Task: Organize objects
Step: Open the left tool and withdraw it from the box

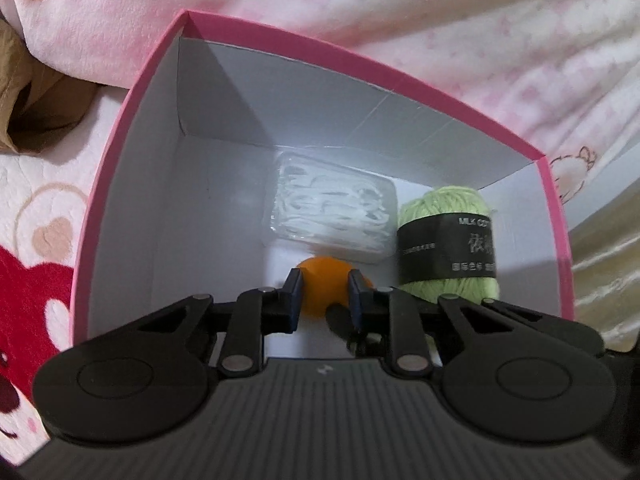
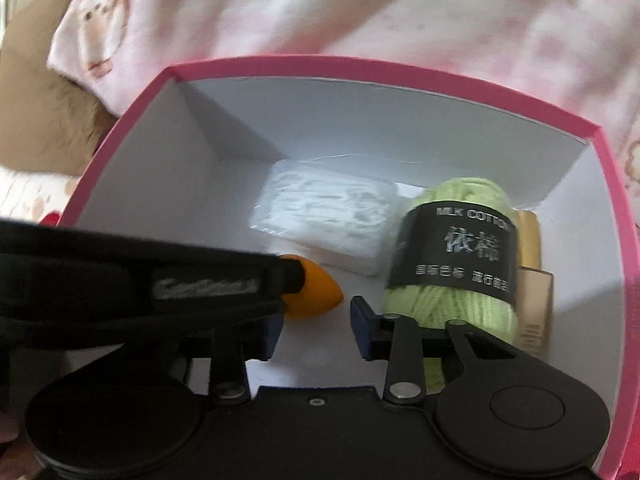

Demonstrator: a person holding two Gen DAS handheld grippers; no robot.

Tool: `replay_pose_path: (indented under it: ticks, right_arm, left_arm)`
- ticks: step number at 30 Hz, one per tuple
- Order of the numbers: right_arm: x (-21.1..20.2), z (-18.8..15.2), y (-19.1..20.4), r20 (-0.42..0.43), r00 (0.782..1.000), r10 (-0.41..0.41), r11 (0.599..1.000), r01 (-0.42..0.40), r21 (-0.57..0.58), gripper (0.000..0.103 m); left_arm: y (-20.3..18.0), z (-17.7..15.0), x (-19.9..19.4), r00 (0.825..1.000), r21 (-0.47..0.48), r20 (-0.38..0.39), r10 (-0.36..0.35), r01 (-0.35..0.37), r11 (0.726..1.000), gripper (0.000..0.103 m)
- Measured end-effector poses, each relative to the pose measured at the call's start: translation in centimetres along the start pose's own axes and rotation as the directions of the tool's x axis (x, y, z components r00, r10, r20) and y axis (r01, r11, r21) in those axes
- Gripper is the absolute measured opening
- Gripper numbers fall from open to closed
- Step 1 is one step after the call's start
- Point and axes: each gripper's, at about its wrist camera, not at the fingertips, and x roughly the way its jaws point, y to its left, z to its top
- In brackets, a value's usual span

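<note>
While the left gripper [image 1: 324, 294] pinches the orange sponge [image 1: 325, 289] low inside the pink box [image 1: 132, 92], the clear packet [image 1: 330, 210] lies mid-floor and the green yarn [image 1: 448, 248] sits by the right wall. Switching to the right wrist view: the right gripper [image 2: 316, 326] hangs nearly closed, nothing between its pads, beside the yarn and a beige carton [image 2: 534, 300] at the right wall. Risk? Both tools crowd one box, so a careless lift could clip the yarn.

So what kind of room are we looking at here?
Probably a bedroom at home: the pink box sits on soft bedding, a fleecy pink cartoon-print blanket bunched behind it, and a red bear-print cover beside it.
</note>
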Motion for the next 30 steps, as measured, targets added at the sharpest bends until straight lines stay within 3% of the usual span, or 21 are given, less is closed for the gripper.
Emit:
replay_pose_path:
  ticks: [3,8,13,20,30]
  right_arm:
    - [-0.4,0.0,0.0,0.022,0.999,-0.043,0.999,0.043,0.009,0.035]
    - [-0.9,-0.5,0.1,0.023,1.0,-0.018,1.0,0.017,0.026,0.037]
    - [-3.5,-1.3,0.3,0.022,0.999,0.034,0.998,-0.035,0.045,0.041]
    - [-9.7,-2.4,0.1,0.034,0.994,0.1,0.991,-0.103,0.085,0.047]
    - [-20.4,-6.3,1.6,0.113,0.989,0.097,0.995,-0.099,0.013,0.055]
  left_arm:
    - [-0.4,-0.1,-0.6,1.0,0.017,0.019,0.004,-0.004,1.0,0.022]
    - [-1.0,-0.2,-1.7,0.999,0.043,0.02,0.026,-0.027,0.999,0.027]
    - [-2.2,-0.5,-4.3,0.998,0.087,-0.002,0.055,-0.055,0.995,0.05]
    - [-4.1,-1.7,-11.2,0.999,0.167,-0.018,0.048,-0.044,0.985,0.063]
    - [-6.5,-5.7,-21.4,0.998,0.32,-0.003,0.069,-0.065,0.945,0.069]
